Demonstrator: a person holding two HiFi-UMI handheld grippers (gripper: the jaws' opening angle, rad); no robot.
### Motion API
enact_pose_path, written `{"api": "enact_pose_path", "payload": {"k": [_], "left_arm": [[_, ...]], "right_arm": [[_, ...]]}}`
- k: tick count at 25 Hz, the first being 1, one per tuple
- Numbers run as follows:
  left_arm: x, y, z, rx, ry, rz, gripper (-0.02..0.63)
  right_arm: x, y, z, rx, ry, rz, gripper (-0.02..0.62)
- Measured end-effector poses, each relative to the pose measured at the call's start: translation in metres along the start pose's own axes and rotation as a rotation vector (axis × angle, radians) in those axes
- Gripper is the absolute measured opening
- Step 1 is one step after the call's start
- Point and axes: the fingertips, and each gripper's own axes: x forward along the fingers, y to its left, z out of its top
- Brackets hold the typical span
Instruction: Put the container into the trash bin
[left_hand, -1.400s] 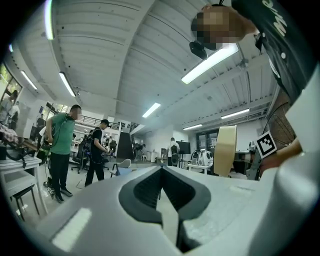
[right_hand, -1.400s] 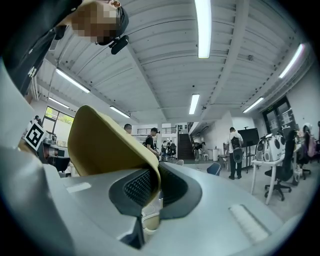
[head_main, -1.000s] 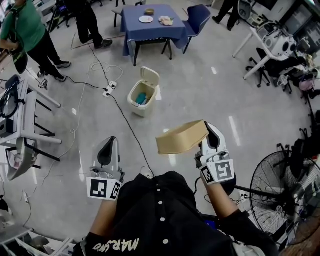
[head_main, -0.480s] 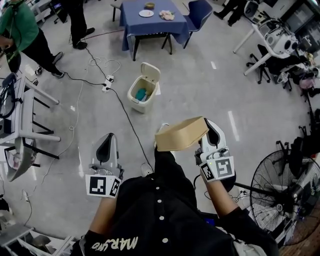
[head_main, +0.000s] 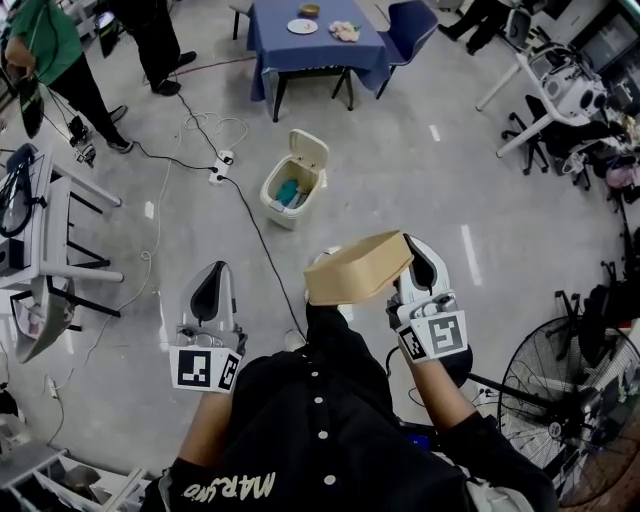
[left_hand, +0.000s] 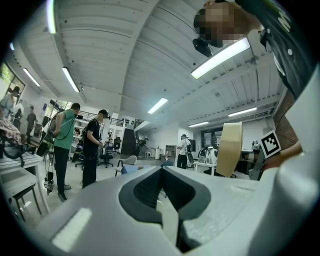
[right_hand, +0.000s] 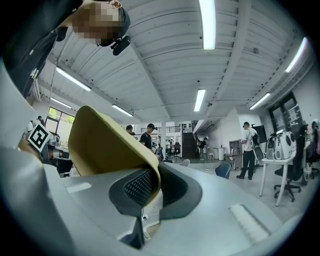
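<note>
Seen from above, a person in a black buttoned shirt (head_main: 320, 430) grips a shallow tan cardboard container (head_main: 356, 270) by one end in the right gripper (head_main: 414, 252), the box jutting left over the pale polished floor (head_main: 400, 170). The left gripper (head_main: 212, 282) is level alongside, well apart. Ahead stands a cream plastic trash bin (head_main: 272, 205), its lid (head_main: 308, 150) flipped open and teal waste (head_main: 287, 192) inside, beside a trailing black cable (head_main: 255, 235). Beyond is a blue-clothed table (head_main: 315, 45).

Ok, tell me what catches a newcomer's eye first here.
The tan container stands out, pinched by its rim in the right claw in front of the person. Ahead on the floor stands the trash bin, lid open, short of a blue table. The left claw is shut and empty.
</note>
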Motion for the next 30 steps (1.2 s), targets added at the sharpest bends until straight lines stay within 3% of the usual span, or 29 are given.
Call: {"api": "enact_pose_path", "payload": {"k": [15, 30], "left_arm": [[0.076, 0.022, -0.003, 0.006, 0.007, 0.009, 0.000], [0.189, 0.040, 0.014, 0.005, 0.018, 0.048, 0.000]], "right_arm": [[0.075, -0.026, -0.015, -0.003, 0.015, 0.069, 0.031], [0.172, -0.102, -0.004, 0.003, 0.021, 0.092, 0.031]]}}
